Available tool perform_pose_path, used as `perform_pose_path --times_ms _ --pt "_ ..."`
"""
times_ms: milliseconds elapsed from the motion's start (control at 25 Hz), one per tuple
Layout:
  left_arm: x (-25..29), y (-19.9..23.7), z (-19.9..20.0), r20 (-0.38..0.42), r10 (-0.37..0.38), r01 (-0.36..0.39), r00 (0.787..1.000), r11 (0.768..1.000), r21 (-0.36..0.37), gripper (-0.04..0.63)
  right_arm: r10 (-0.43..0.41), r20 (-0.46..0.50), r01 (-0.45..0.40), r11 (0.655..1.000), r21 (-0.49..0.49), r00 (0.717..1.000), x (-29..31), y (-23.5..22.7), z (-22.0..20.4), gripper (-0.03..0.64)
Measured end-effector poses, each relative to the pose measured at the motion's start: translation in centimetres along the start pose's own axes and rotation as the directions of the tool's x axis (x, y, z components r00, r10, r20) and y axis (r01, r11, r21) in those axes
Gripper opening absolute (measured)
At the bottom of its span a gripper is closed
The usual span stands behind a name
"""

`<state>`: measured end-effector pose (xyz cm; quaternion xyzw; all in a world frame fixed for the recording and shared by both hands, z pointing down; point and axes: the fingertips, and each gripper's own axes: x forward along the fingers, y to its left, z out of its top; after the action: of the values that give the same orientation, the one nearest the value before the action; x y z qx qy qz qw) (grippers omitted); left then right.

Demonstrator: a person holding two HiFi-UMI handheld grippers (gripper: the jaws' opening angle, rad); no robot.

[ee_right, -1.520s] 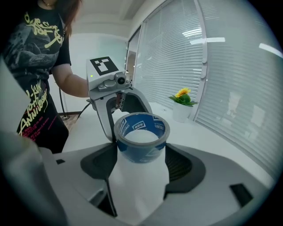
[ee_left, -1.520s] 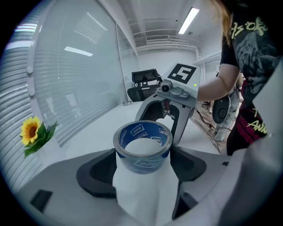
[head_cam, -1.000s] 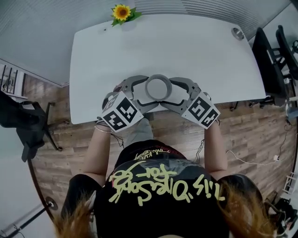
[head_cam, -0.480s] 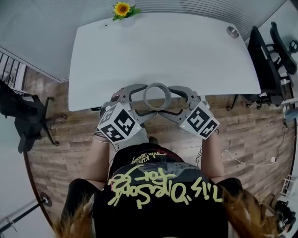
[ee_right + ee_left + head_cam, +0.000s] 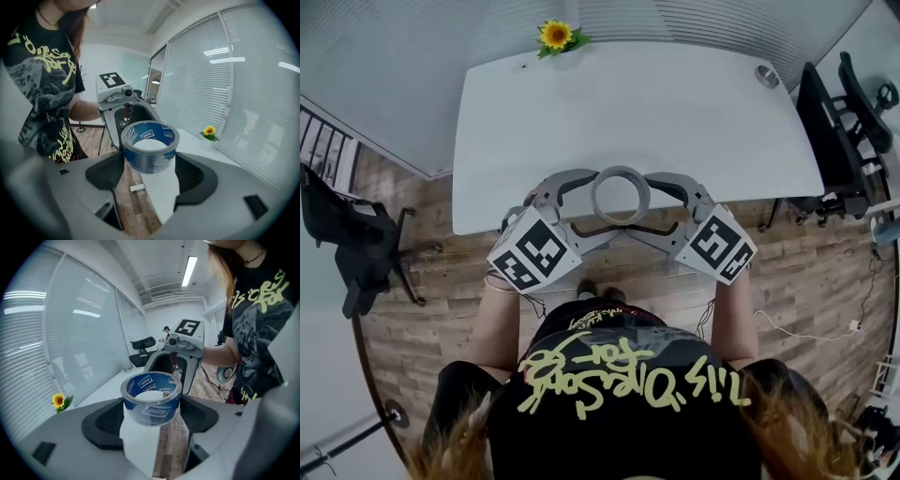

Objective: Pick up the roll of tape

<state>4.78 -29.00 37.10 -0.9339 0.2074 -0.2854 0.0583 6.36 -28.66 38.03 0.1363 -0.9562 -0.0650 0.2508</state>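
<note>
Holding roll of tape [image 5: 151, 412] over white table [image 5: 675, 112] edge; wood-plank floor [image 5: 806, 281].

There is one roll of tape [image 5: 151, 409], and two grippers are around it, the left gripper [image 5: 592, 199] and the right gripper [image 5: 649, 199]. Each gripper carries one marker cube, making two: the left cube [image 5: 532, 254] and the right cube [image 5: 720, 246]. One person is in view, with two bare forearms. There is one white table [image 5: 581, 112], with one sunflower [image 5: 556, 36] at its far edge and one small round object [image 5: 767, 75] near its far right corner. One black chair [image 5: 347, 234] stands at the left, and what look like two more chairs [image 5: 839, 122] stand at the right. One white cable [image 5: 806, 333] lies on the wooden floor.
</note>
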Motion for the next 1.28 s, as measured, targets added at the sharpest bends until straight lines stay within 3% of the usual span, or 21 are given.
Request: perform_pose_path --times_ms 160,400,880,1280 --pt "-2.2 1.2 1.4 0.006 0.029 -0.030 1.000 0.997 0.064 0.371 -0.025 0.036 0.026 0.999 -0.033 0.999 0.1 -0.5 2.8 0.342" --pt "-4.1 2.1 2.9 0.046 0.039 -0.043 0.998 0.995 0.090 0.370 -0.044 0.084 0.048 0.998 -0.047 0.995 -0.5 -0.6 5.4 0.342" --pt "-4.6 1.9 1.6 0.128 0.002 -0.003 0.992 1.000 0.009 0.368 -0.047 0.074 0.050 0.998 -0.040 0.996 0.5 0.0 5.7 0.342" --pt "-4.1 1.8 0.8 0.112 -0.001 -0.001 0.994 1.000 0.014 0.368 -0.055 0.068 0.057 0.998 -0.031 0.996 0.9 0.1 4.8 0.342"
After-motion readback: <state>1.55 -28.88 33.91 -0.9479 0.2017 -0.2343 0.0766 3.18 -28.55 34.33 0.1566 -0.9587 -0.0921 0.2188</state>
